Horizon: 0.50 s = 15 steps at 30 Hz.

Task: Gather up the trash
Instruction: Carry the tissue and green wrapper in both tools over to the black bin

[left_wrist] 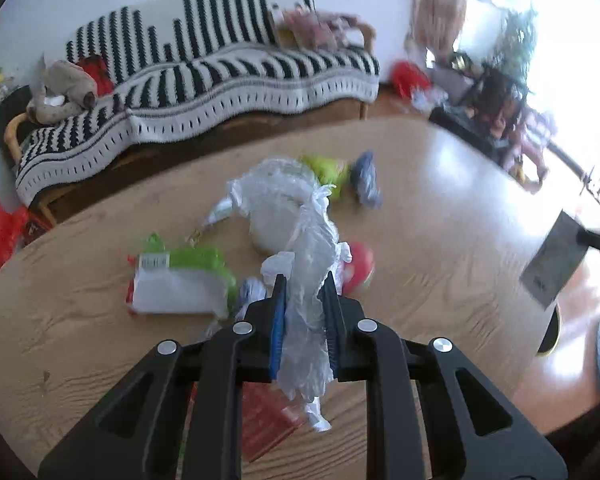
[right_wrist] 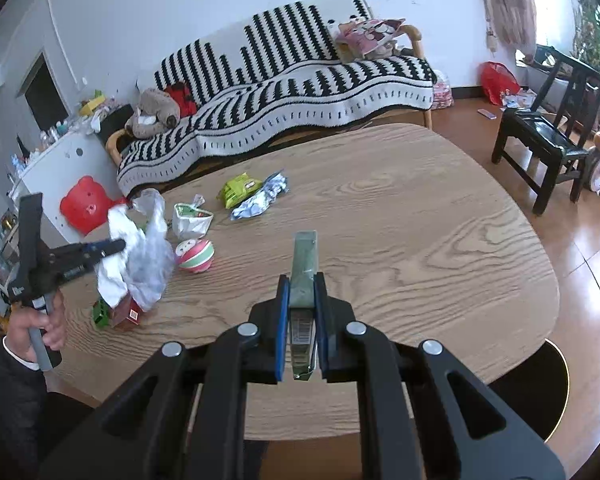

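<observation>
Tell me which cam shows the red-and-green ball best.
Right wrist view: the red-and-green ball sits sharp and unobstructed on the table, beside the plastic bag held by the left tool. In the left wrist view the ball is blurred and partly hidden behind the bag.

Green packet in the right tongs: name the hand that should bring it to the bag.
Right. The right tongs already clamp the green packet, while the left tongs hold the clear plastic bag above the table.

Striped sofa behind wooden table — stuffed toy on seat, dark chair right.
</observation>
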Tool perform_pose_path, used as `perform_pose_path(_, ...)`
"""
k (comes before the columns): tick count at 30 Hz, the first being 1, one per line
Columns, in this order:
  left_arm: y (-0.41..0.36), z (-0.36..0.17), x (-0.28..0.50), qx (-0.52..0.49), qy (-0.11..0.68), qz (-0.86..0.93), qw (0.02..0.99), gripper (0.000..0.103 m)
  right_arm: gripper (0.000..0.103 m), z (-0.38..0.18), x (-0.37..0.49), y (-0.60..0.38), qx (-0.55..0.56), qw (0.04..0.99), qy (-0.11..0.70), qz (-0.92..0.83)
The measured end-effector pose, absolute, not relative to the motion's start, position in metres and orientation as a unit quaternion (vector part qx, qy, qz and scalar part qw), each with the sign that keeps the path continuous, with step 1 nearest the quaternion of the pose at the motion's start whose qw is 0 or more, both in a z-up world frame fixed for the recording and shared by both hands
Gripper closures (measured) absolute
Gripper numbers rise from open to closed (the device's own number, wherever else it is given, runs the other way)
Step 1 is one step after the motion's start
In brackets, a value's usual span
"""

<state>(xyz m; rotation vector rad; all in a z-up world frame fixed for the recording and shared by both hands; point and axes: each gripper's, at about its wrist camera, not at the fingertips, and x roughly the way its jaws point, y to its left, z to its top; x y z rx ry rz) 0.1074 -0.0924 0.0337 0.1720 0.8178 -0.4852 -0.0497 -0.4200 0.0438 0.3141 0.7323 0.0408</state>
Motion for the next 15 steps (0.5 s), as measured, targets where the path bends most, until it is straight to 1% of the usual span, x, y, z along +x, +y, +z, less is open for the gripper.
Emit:
perform_pose_path(3,-0.1,0.047,0.11,0.043,0.392,-0.236,0.888,0.086,0.09,0.045,-0.061,-0.435,0.173,0.92,0.351,0.024)
perform_pose_path(6,-0.118,0.044,0.11,0.023,0.408,-0.248,0.878,0.086,0.09,0.045,-0.072,-0.448,0.175,0.921,0.347,0.02)
perform_pose_path(10,-0.168,0.025,0.098,0.036,0.438,-0.286,0.851,0.086,0.09,0.042,-0.085,-0.466,0.18,0.922,0.343,0.008)
perform_pose_path(15,-0.257,0.009,0.07,0.096,0.433,-0.327,0.834,0.086,0.09,0.037,-0.095,-0.485,0.191,0.92,0.343,-0.01)
